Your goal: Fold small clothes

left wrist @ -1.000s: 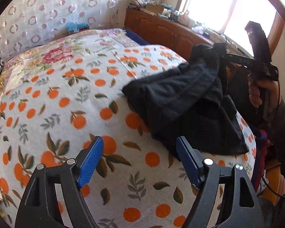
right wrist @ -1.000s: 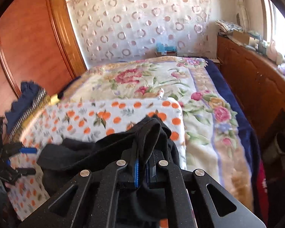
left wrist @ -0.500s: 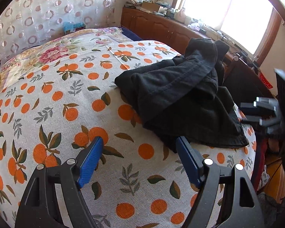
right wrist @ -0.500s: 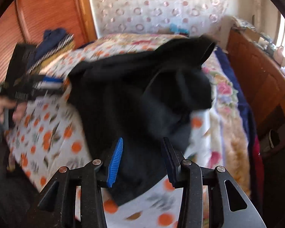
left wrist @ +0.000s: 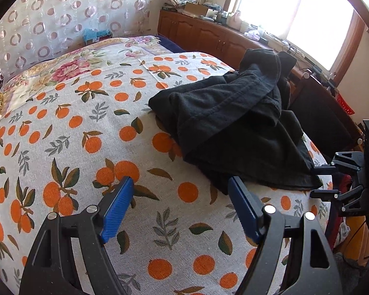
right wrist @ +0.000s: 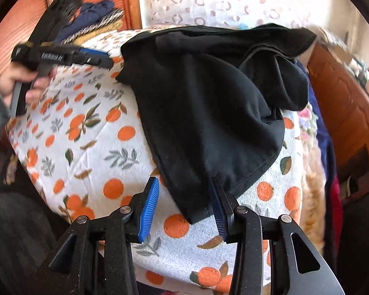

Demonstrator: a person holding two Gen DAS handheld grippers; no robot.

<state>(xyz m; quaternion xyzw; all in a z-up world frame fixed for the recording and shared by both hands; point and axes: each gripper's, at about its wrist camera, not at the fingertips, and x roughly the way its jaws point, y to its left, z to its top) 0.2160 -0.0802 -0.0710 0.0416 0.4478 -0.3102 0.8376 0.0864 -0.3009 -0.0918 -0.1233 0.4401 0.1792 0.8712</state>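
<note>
A black garment (left wrist: 236, 125) lies crumpled on the orange-print bed cover (left wrist: 86, 147), toward the bed's right side. In the right wrist view the garment (right wrist: 204, 103) spreads across the cover, with one corner hanging toward me. My left gripper (left wrist: 180, 204) is open and empty, hovering above the cover just short of the garment's near edge. My right gripper (right wrist: 184, 201) is open, its jaws on either side of the garment's near corner, not closed on it. The right gripper also shows in the left wrist view (left wrist: 322, 182), and the left gripper in the right wrist view (right wrist: 96, 56).
A floral blanket (left wrist: 73, 64) covers the far part of the bed. A wooden cabinet (left wrist: 209, 36) with clutter on top runs along the right under the window. A wooden wardrobe (right wrist: 24, 12) and folded dark textiles (right wrist: 96, 17) stand at the left.
My right gripper let go of the black garment, opened, and dropped back to the bed's edge. The garment settled in a heap. My left gripper stayed open and barely moved.
</note>
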